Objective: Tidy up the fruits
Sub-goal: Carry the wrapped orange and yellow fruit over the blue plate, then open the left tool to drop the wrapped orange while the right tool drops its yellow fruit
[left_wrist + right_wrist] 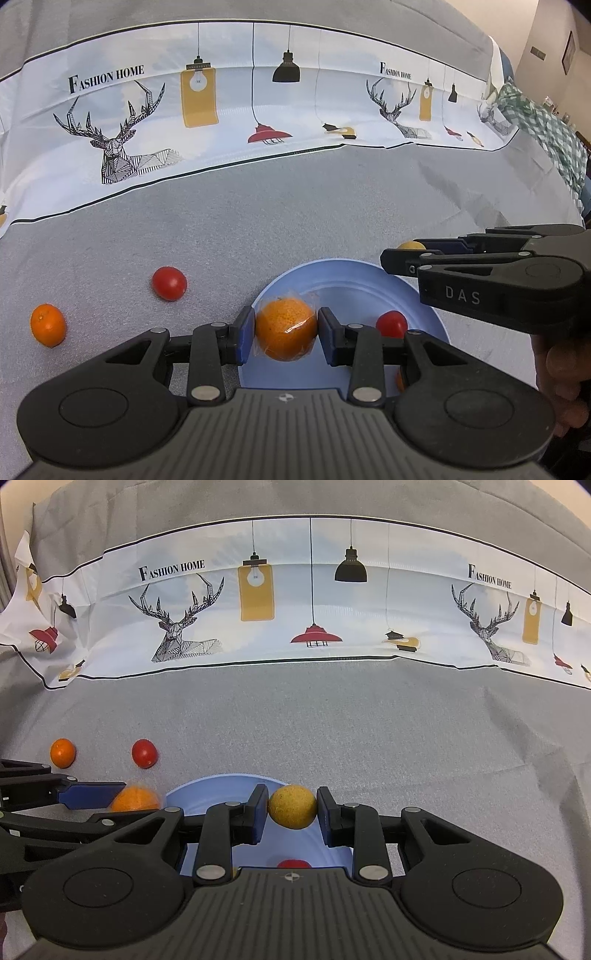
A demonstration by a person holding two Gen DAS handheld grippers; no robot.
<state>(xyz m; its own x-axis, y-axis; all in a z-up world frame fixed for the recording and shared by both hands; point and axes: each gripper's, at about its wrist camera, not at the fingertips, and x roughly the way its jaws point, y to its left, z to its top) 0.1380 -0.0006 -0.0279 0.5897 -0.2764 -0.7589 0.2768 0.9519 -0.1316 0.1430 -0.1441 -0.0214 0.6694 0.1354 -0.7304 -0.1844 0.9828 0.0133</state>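
Grey cloth-covered counter [295, 221] with a printed white band [236, 110] of deer and lamps across the back, green checked cloth [535, 122] bunched at far right. Loose on the cloth left of the blue plate [343, 280]: a red tomato [169, 283] and a small orange [48, 325], well apart from the plate. Left tool [286, 330] closed on a wrapped orange [286, 328], clear film crinkled around it, held over the plate's left part. A second tomato [391, 324] sits on the plate just right of it, partly hidden by the tool's right finger. Right tool [291, 806] pinches a dull yellow ball-like fruit [291, 806], speckled skin, over the plate's far edge; from the left wrist view its body blocks the plate's right side.
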